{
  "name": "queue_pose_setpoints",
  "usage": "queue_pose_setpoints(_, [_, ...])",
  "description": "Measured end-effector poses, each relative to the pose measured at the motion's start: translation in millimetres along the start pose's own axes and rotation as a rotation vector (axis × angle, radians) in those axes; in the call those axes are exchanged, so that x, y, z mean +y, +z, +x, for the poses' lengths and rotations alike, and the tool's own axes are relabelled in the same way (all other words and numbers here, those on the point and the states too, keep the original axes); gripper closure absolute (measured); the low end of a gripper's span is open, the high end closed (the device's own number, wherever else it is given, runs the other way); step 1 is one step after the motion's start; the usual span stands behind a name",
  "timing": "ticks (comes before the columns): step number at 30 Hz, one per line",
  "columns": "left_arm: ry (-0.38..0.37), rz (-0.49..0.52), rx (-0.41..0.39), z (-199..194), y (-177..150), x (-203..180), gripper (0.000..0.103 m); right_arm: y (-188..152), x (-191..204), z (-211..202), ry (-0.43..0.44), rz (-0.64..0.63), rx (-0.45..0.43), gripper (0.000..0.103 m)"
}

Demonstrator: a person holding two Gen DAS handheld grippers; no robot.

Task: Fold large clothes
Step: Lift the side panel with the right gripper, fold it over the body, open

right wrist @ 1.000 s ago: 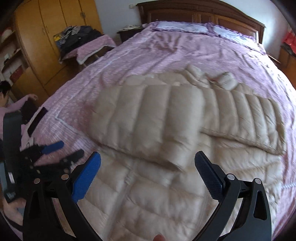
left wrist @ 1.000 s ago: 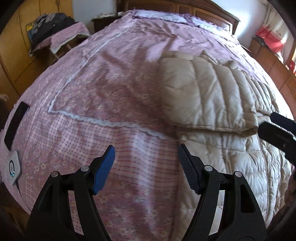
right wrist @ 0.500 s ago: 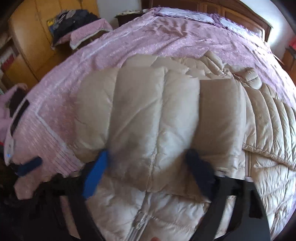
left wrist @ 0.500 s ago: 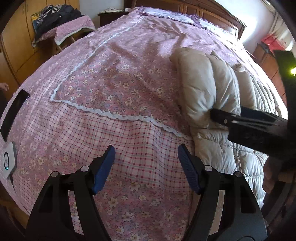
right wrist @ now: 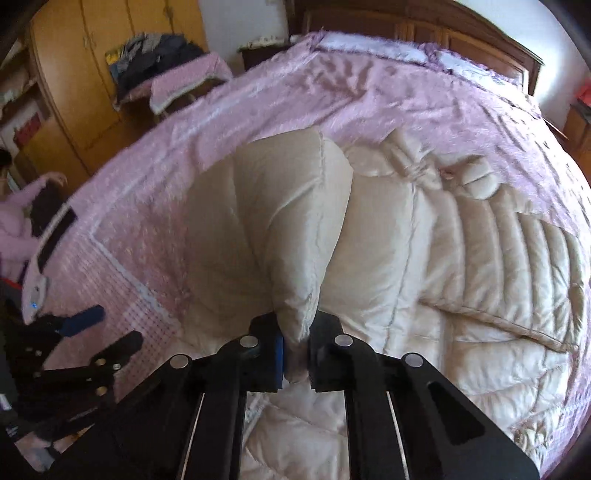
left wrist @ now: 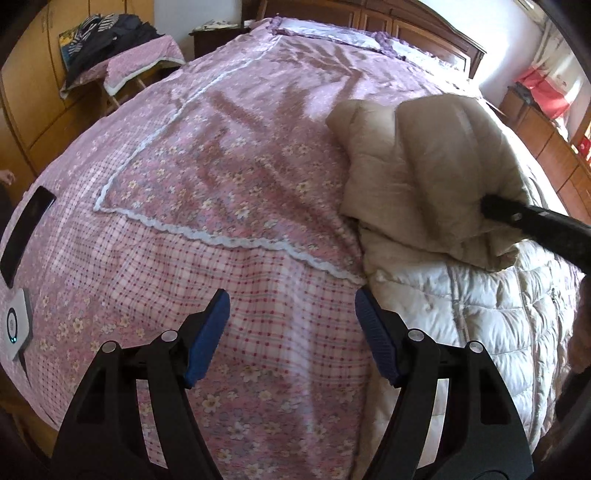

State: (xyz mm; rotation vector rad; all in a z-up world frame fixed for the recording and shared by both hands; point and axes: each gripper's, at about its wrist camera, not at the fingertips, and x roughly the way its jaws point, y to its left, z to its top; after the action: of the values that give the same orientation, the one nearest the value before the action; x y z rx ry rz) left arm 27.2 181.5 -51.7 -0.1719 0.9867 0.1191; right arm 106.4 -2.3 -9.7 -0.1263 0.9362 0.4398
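A beige quilted down jacket [right wrist: 443, 258] lies spread on the pink bed, its left sleeve [right wrist: 280, 229] folded across the body. My right gripper [right wrist: 295, 354] is shut on the sleeve's lower edge, the padded cloth bunched between its fingers. In the left wrist view the same sleeve [left wrist: 436, 177] stands raised in a hump, with the right gripper's black arm [left wrist: 535, 225] reaching into it from the right. My left gripper [left wrist: 291, 332] hangs open over the checked bedspread [left wrist: 258, 277], left of the jacket's hem [left wrist: 480, 302], nothing between its fingers.
The bed's dark wooden headboard [right wrist: 424, 26] is at the back. A small table with piled dark clothes [left wrist: 107, 40] stands by the yellow wardrobe [right wrist: 74, 74]. A black phone [left wrist: 26, 232] and a white device [left wrist: 14, 325] lie on the bed's left edge. A person in pink [right wrist: 14, 218] sits at far left.
My right gripper moved forward onto the folded sleeve and shut on its edge; the sleeve now stands bunched and lifted. The left gripper stayed open in place.
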Motion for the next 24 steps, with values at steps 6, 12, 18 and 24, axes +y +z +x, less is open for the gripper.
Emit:
queue_pose_setpoints(6, [-0.024, 0.020, -0.023, -5, 9, -17, 0.033, -9, -54, -41, -0.032, 0.095, -0.066, 0.093])
queue_pose_setpoints(12, [-0.053, 0.025, -0.032, -6, 13, -40, 0.033, -41, -122, -52, -0.084, 0.241, -0.067, 0.093])
queue_pose_setpoints(18, [-0.094, 0.036, -0.030, -2, 25, -67, 0.033, -67, -160, -35, -0.075, 0.363, -0.040, 0.092])
queue_pose_setpoints(24, [-0.114, 0.072, -0.034, 6, 34, -95, 0.033, -73, -170, -40, -0.101, 0.388, -0.067, 0.056])
